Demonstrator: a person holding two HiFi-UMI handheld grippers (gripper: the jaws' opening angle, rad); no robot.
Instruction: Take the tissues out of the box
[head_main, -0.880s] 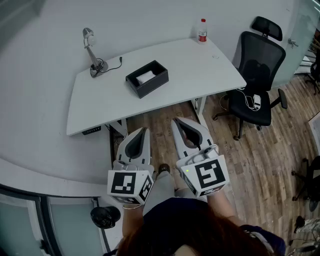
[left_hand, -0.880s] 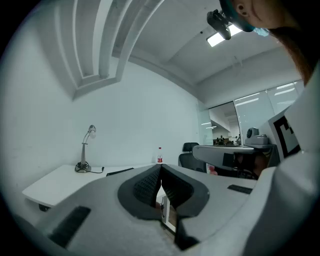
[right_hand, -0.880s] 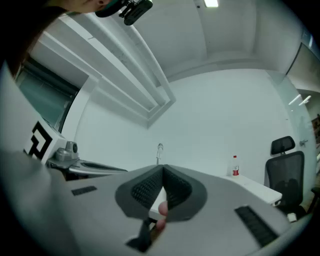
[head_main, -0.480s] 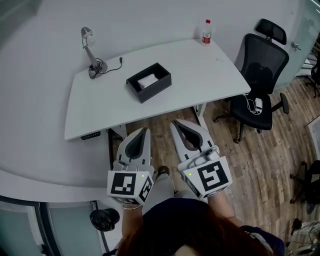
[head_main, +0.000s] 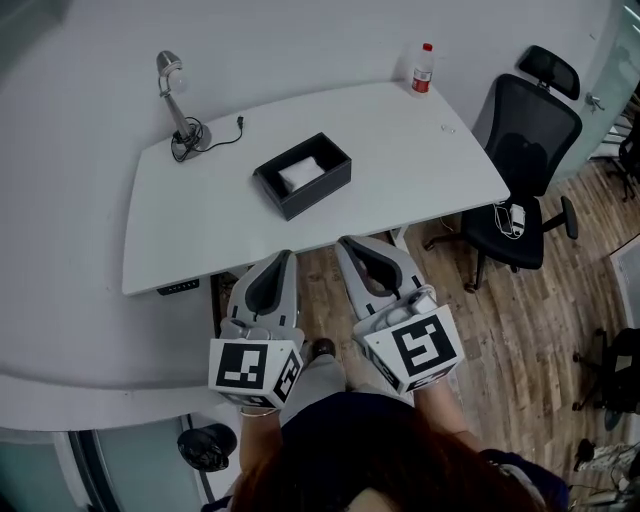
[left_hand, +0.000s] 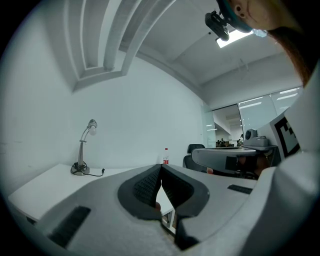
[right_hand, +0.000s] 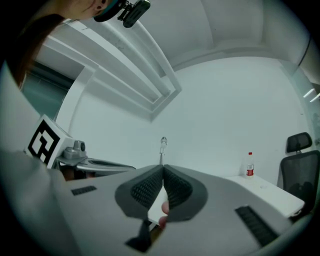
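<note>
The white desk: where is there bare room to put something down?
Two broad bare patches: the desk left of the black box, from the lamp to the front edge; and its right end, between the box and the chair side, in front of the bottle. Tightest round the lamp's base and cord.

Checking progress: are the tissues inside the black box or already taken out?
Inside. White tissues show within the open-topped black box on the white desk; none lies outside it.
</note>
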